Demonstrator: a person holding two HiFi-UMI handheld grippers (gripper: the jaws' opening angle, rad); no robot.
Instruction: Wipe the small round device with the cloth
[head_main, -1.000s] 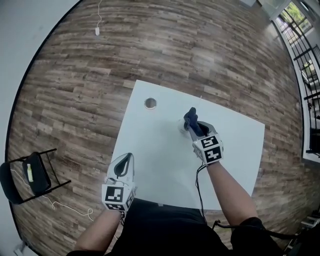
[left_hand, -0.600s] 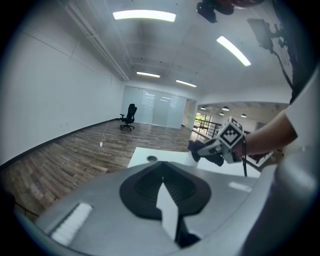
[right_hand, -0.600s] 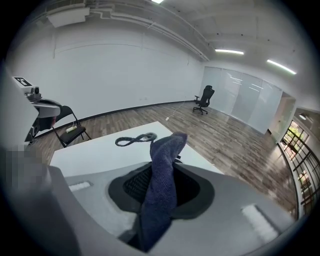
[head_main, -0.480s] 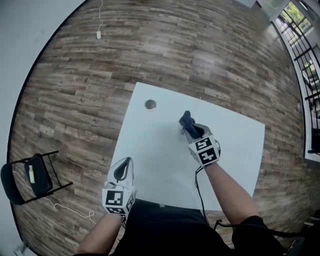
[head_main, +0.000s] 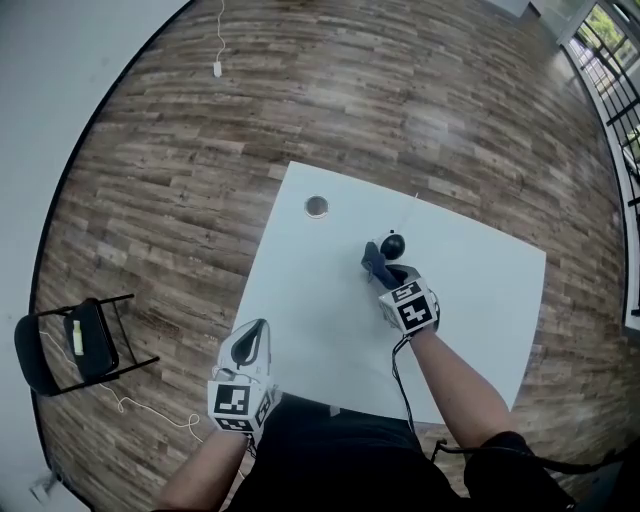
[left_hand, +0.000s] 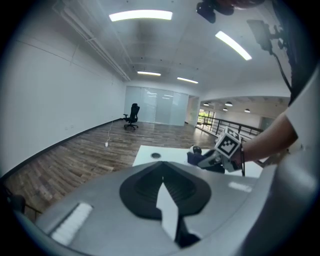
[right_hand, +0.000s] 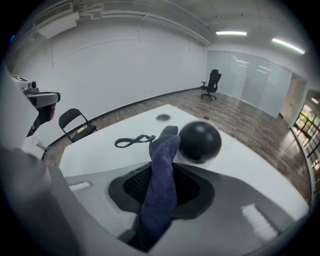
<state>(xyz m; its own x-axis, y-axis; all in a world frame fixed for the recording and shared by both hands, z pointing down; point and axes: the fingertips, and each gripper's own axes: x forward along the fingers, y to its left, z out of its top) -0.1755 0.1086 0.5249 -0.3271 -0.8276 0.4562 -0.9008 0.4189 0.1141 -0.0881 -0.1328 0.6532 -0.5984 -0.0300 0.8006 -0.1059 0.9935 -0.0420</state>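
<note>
**Blue cloth pinched beside the black round device**

Dark blue cloth (right_hand: 162, 170) is pinched between the jaws of the right gripper (head_main: 390, 280), and its free end stands up past the jaw tips. The small round device (right_hand: 200, 141), a matt black ball, is seen just beside that free end on the worktop (head_main: 320, 300). Whether the two touch cannot be told. A thin dark cord loop (right_hand: 134, 141) lies on the worktop to the left of the cloth in the right gripper view, apart from the ball. Farther off, a round grommet hole (head_main: 317, 207) is set into the worktop near its far edge. Nothing is placed between the cloth and the device.

The right gripper is tilted steeply down toward the ball, and a bare forearm is stretched over the worktop behind it. A black cable (head_main: 398, 370) is run back along that forearm. The left gripper (head_main: 248, 345) is held at the near left edge of the worktop, well apart from the device. Its jaws are pressed together with nothing between them.

The worktop is white and otherwise bare. Wood-plank flooring (head_main: 180, 180) is laid around it, and a black folding chair (head_main: 80, 345) is stood off to the left. An office chair (right_hand: 212, 84) is seen by the far glass wall.
</note>
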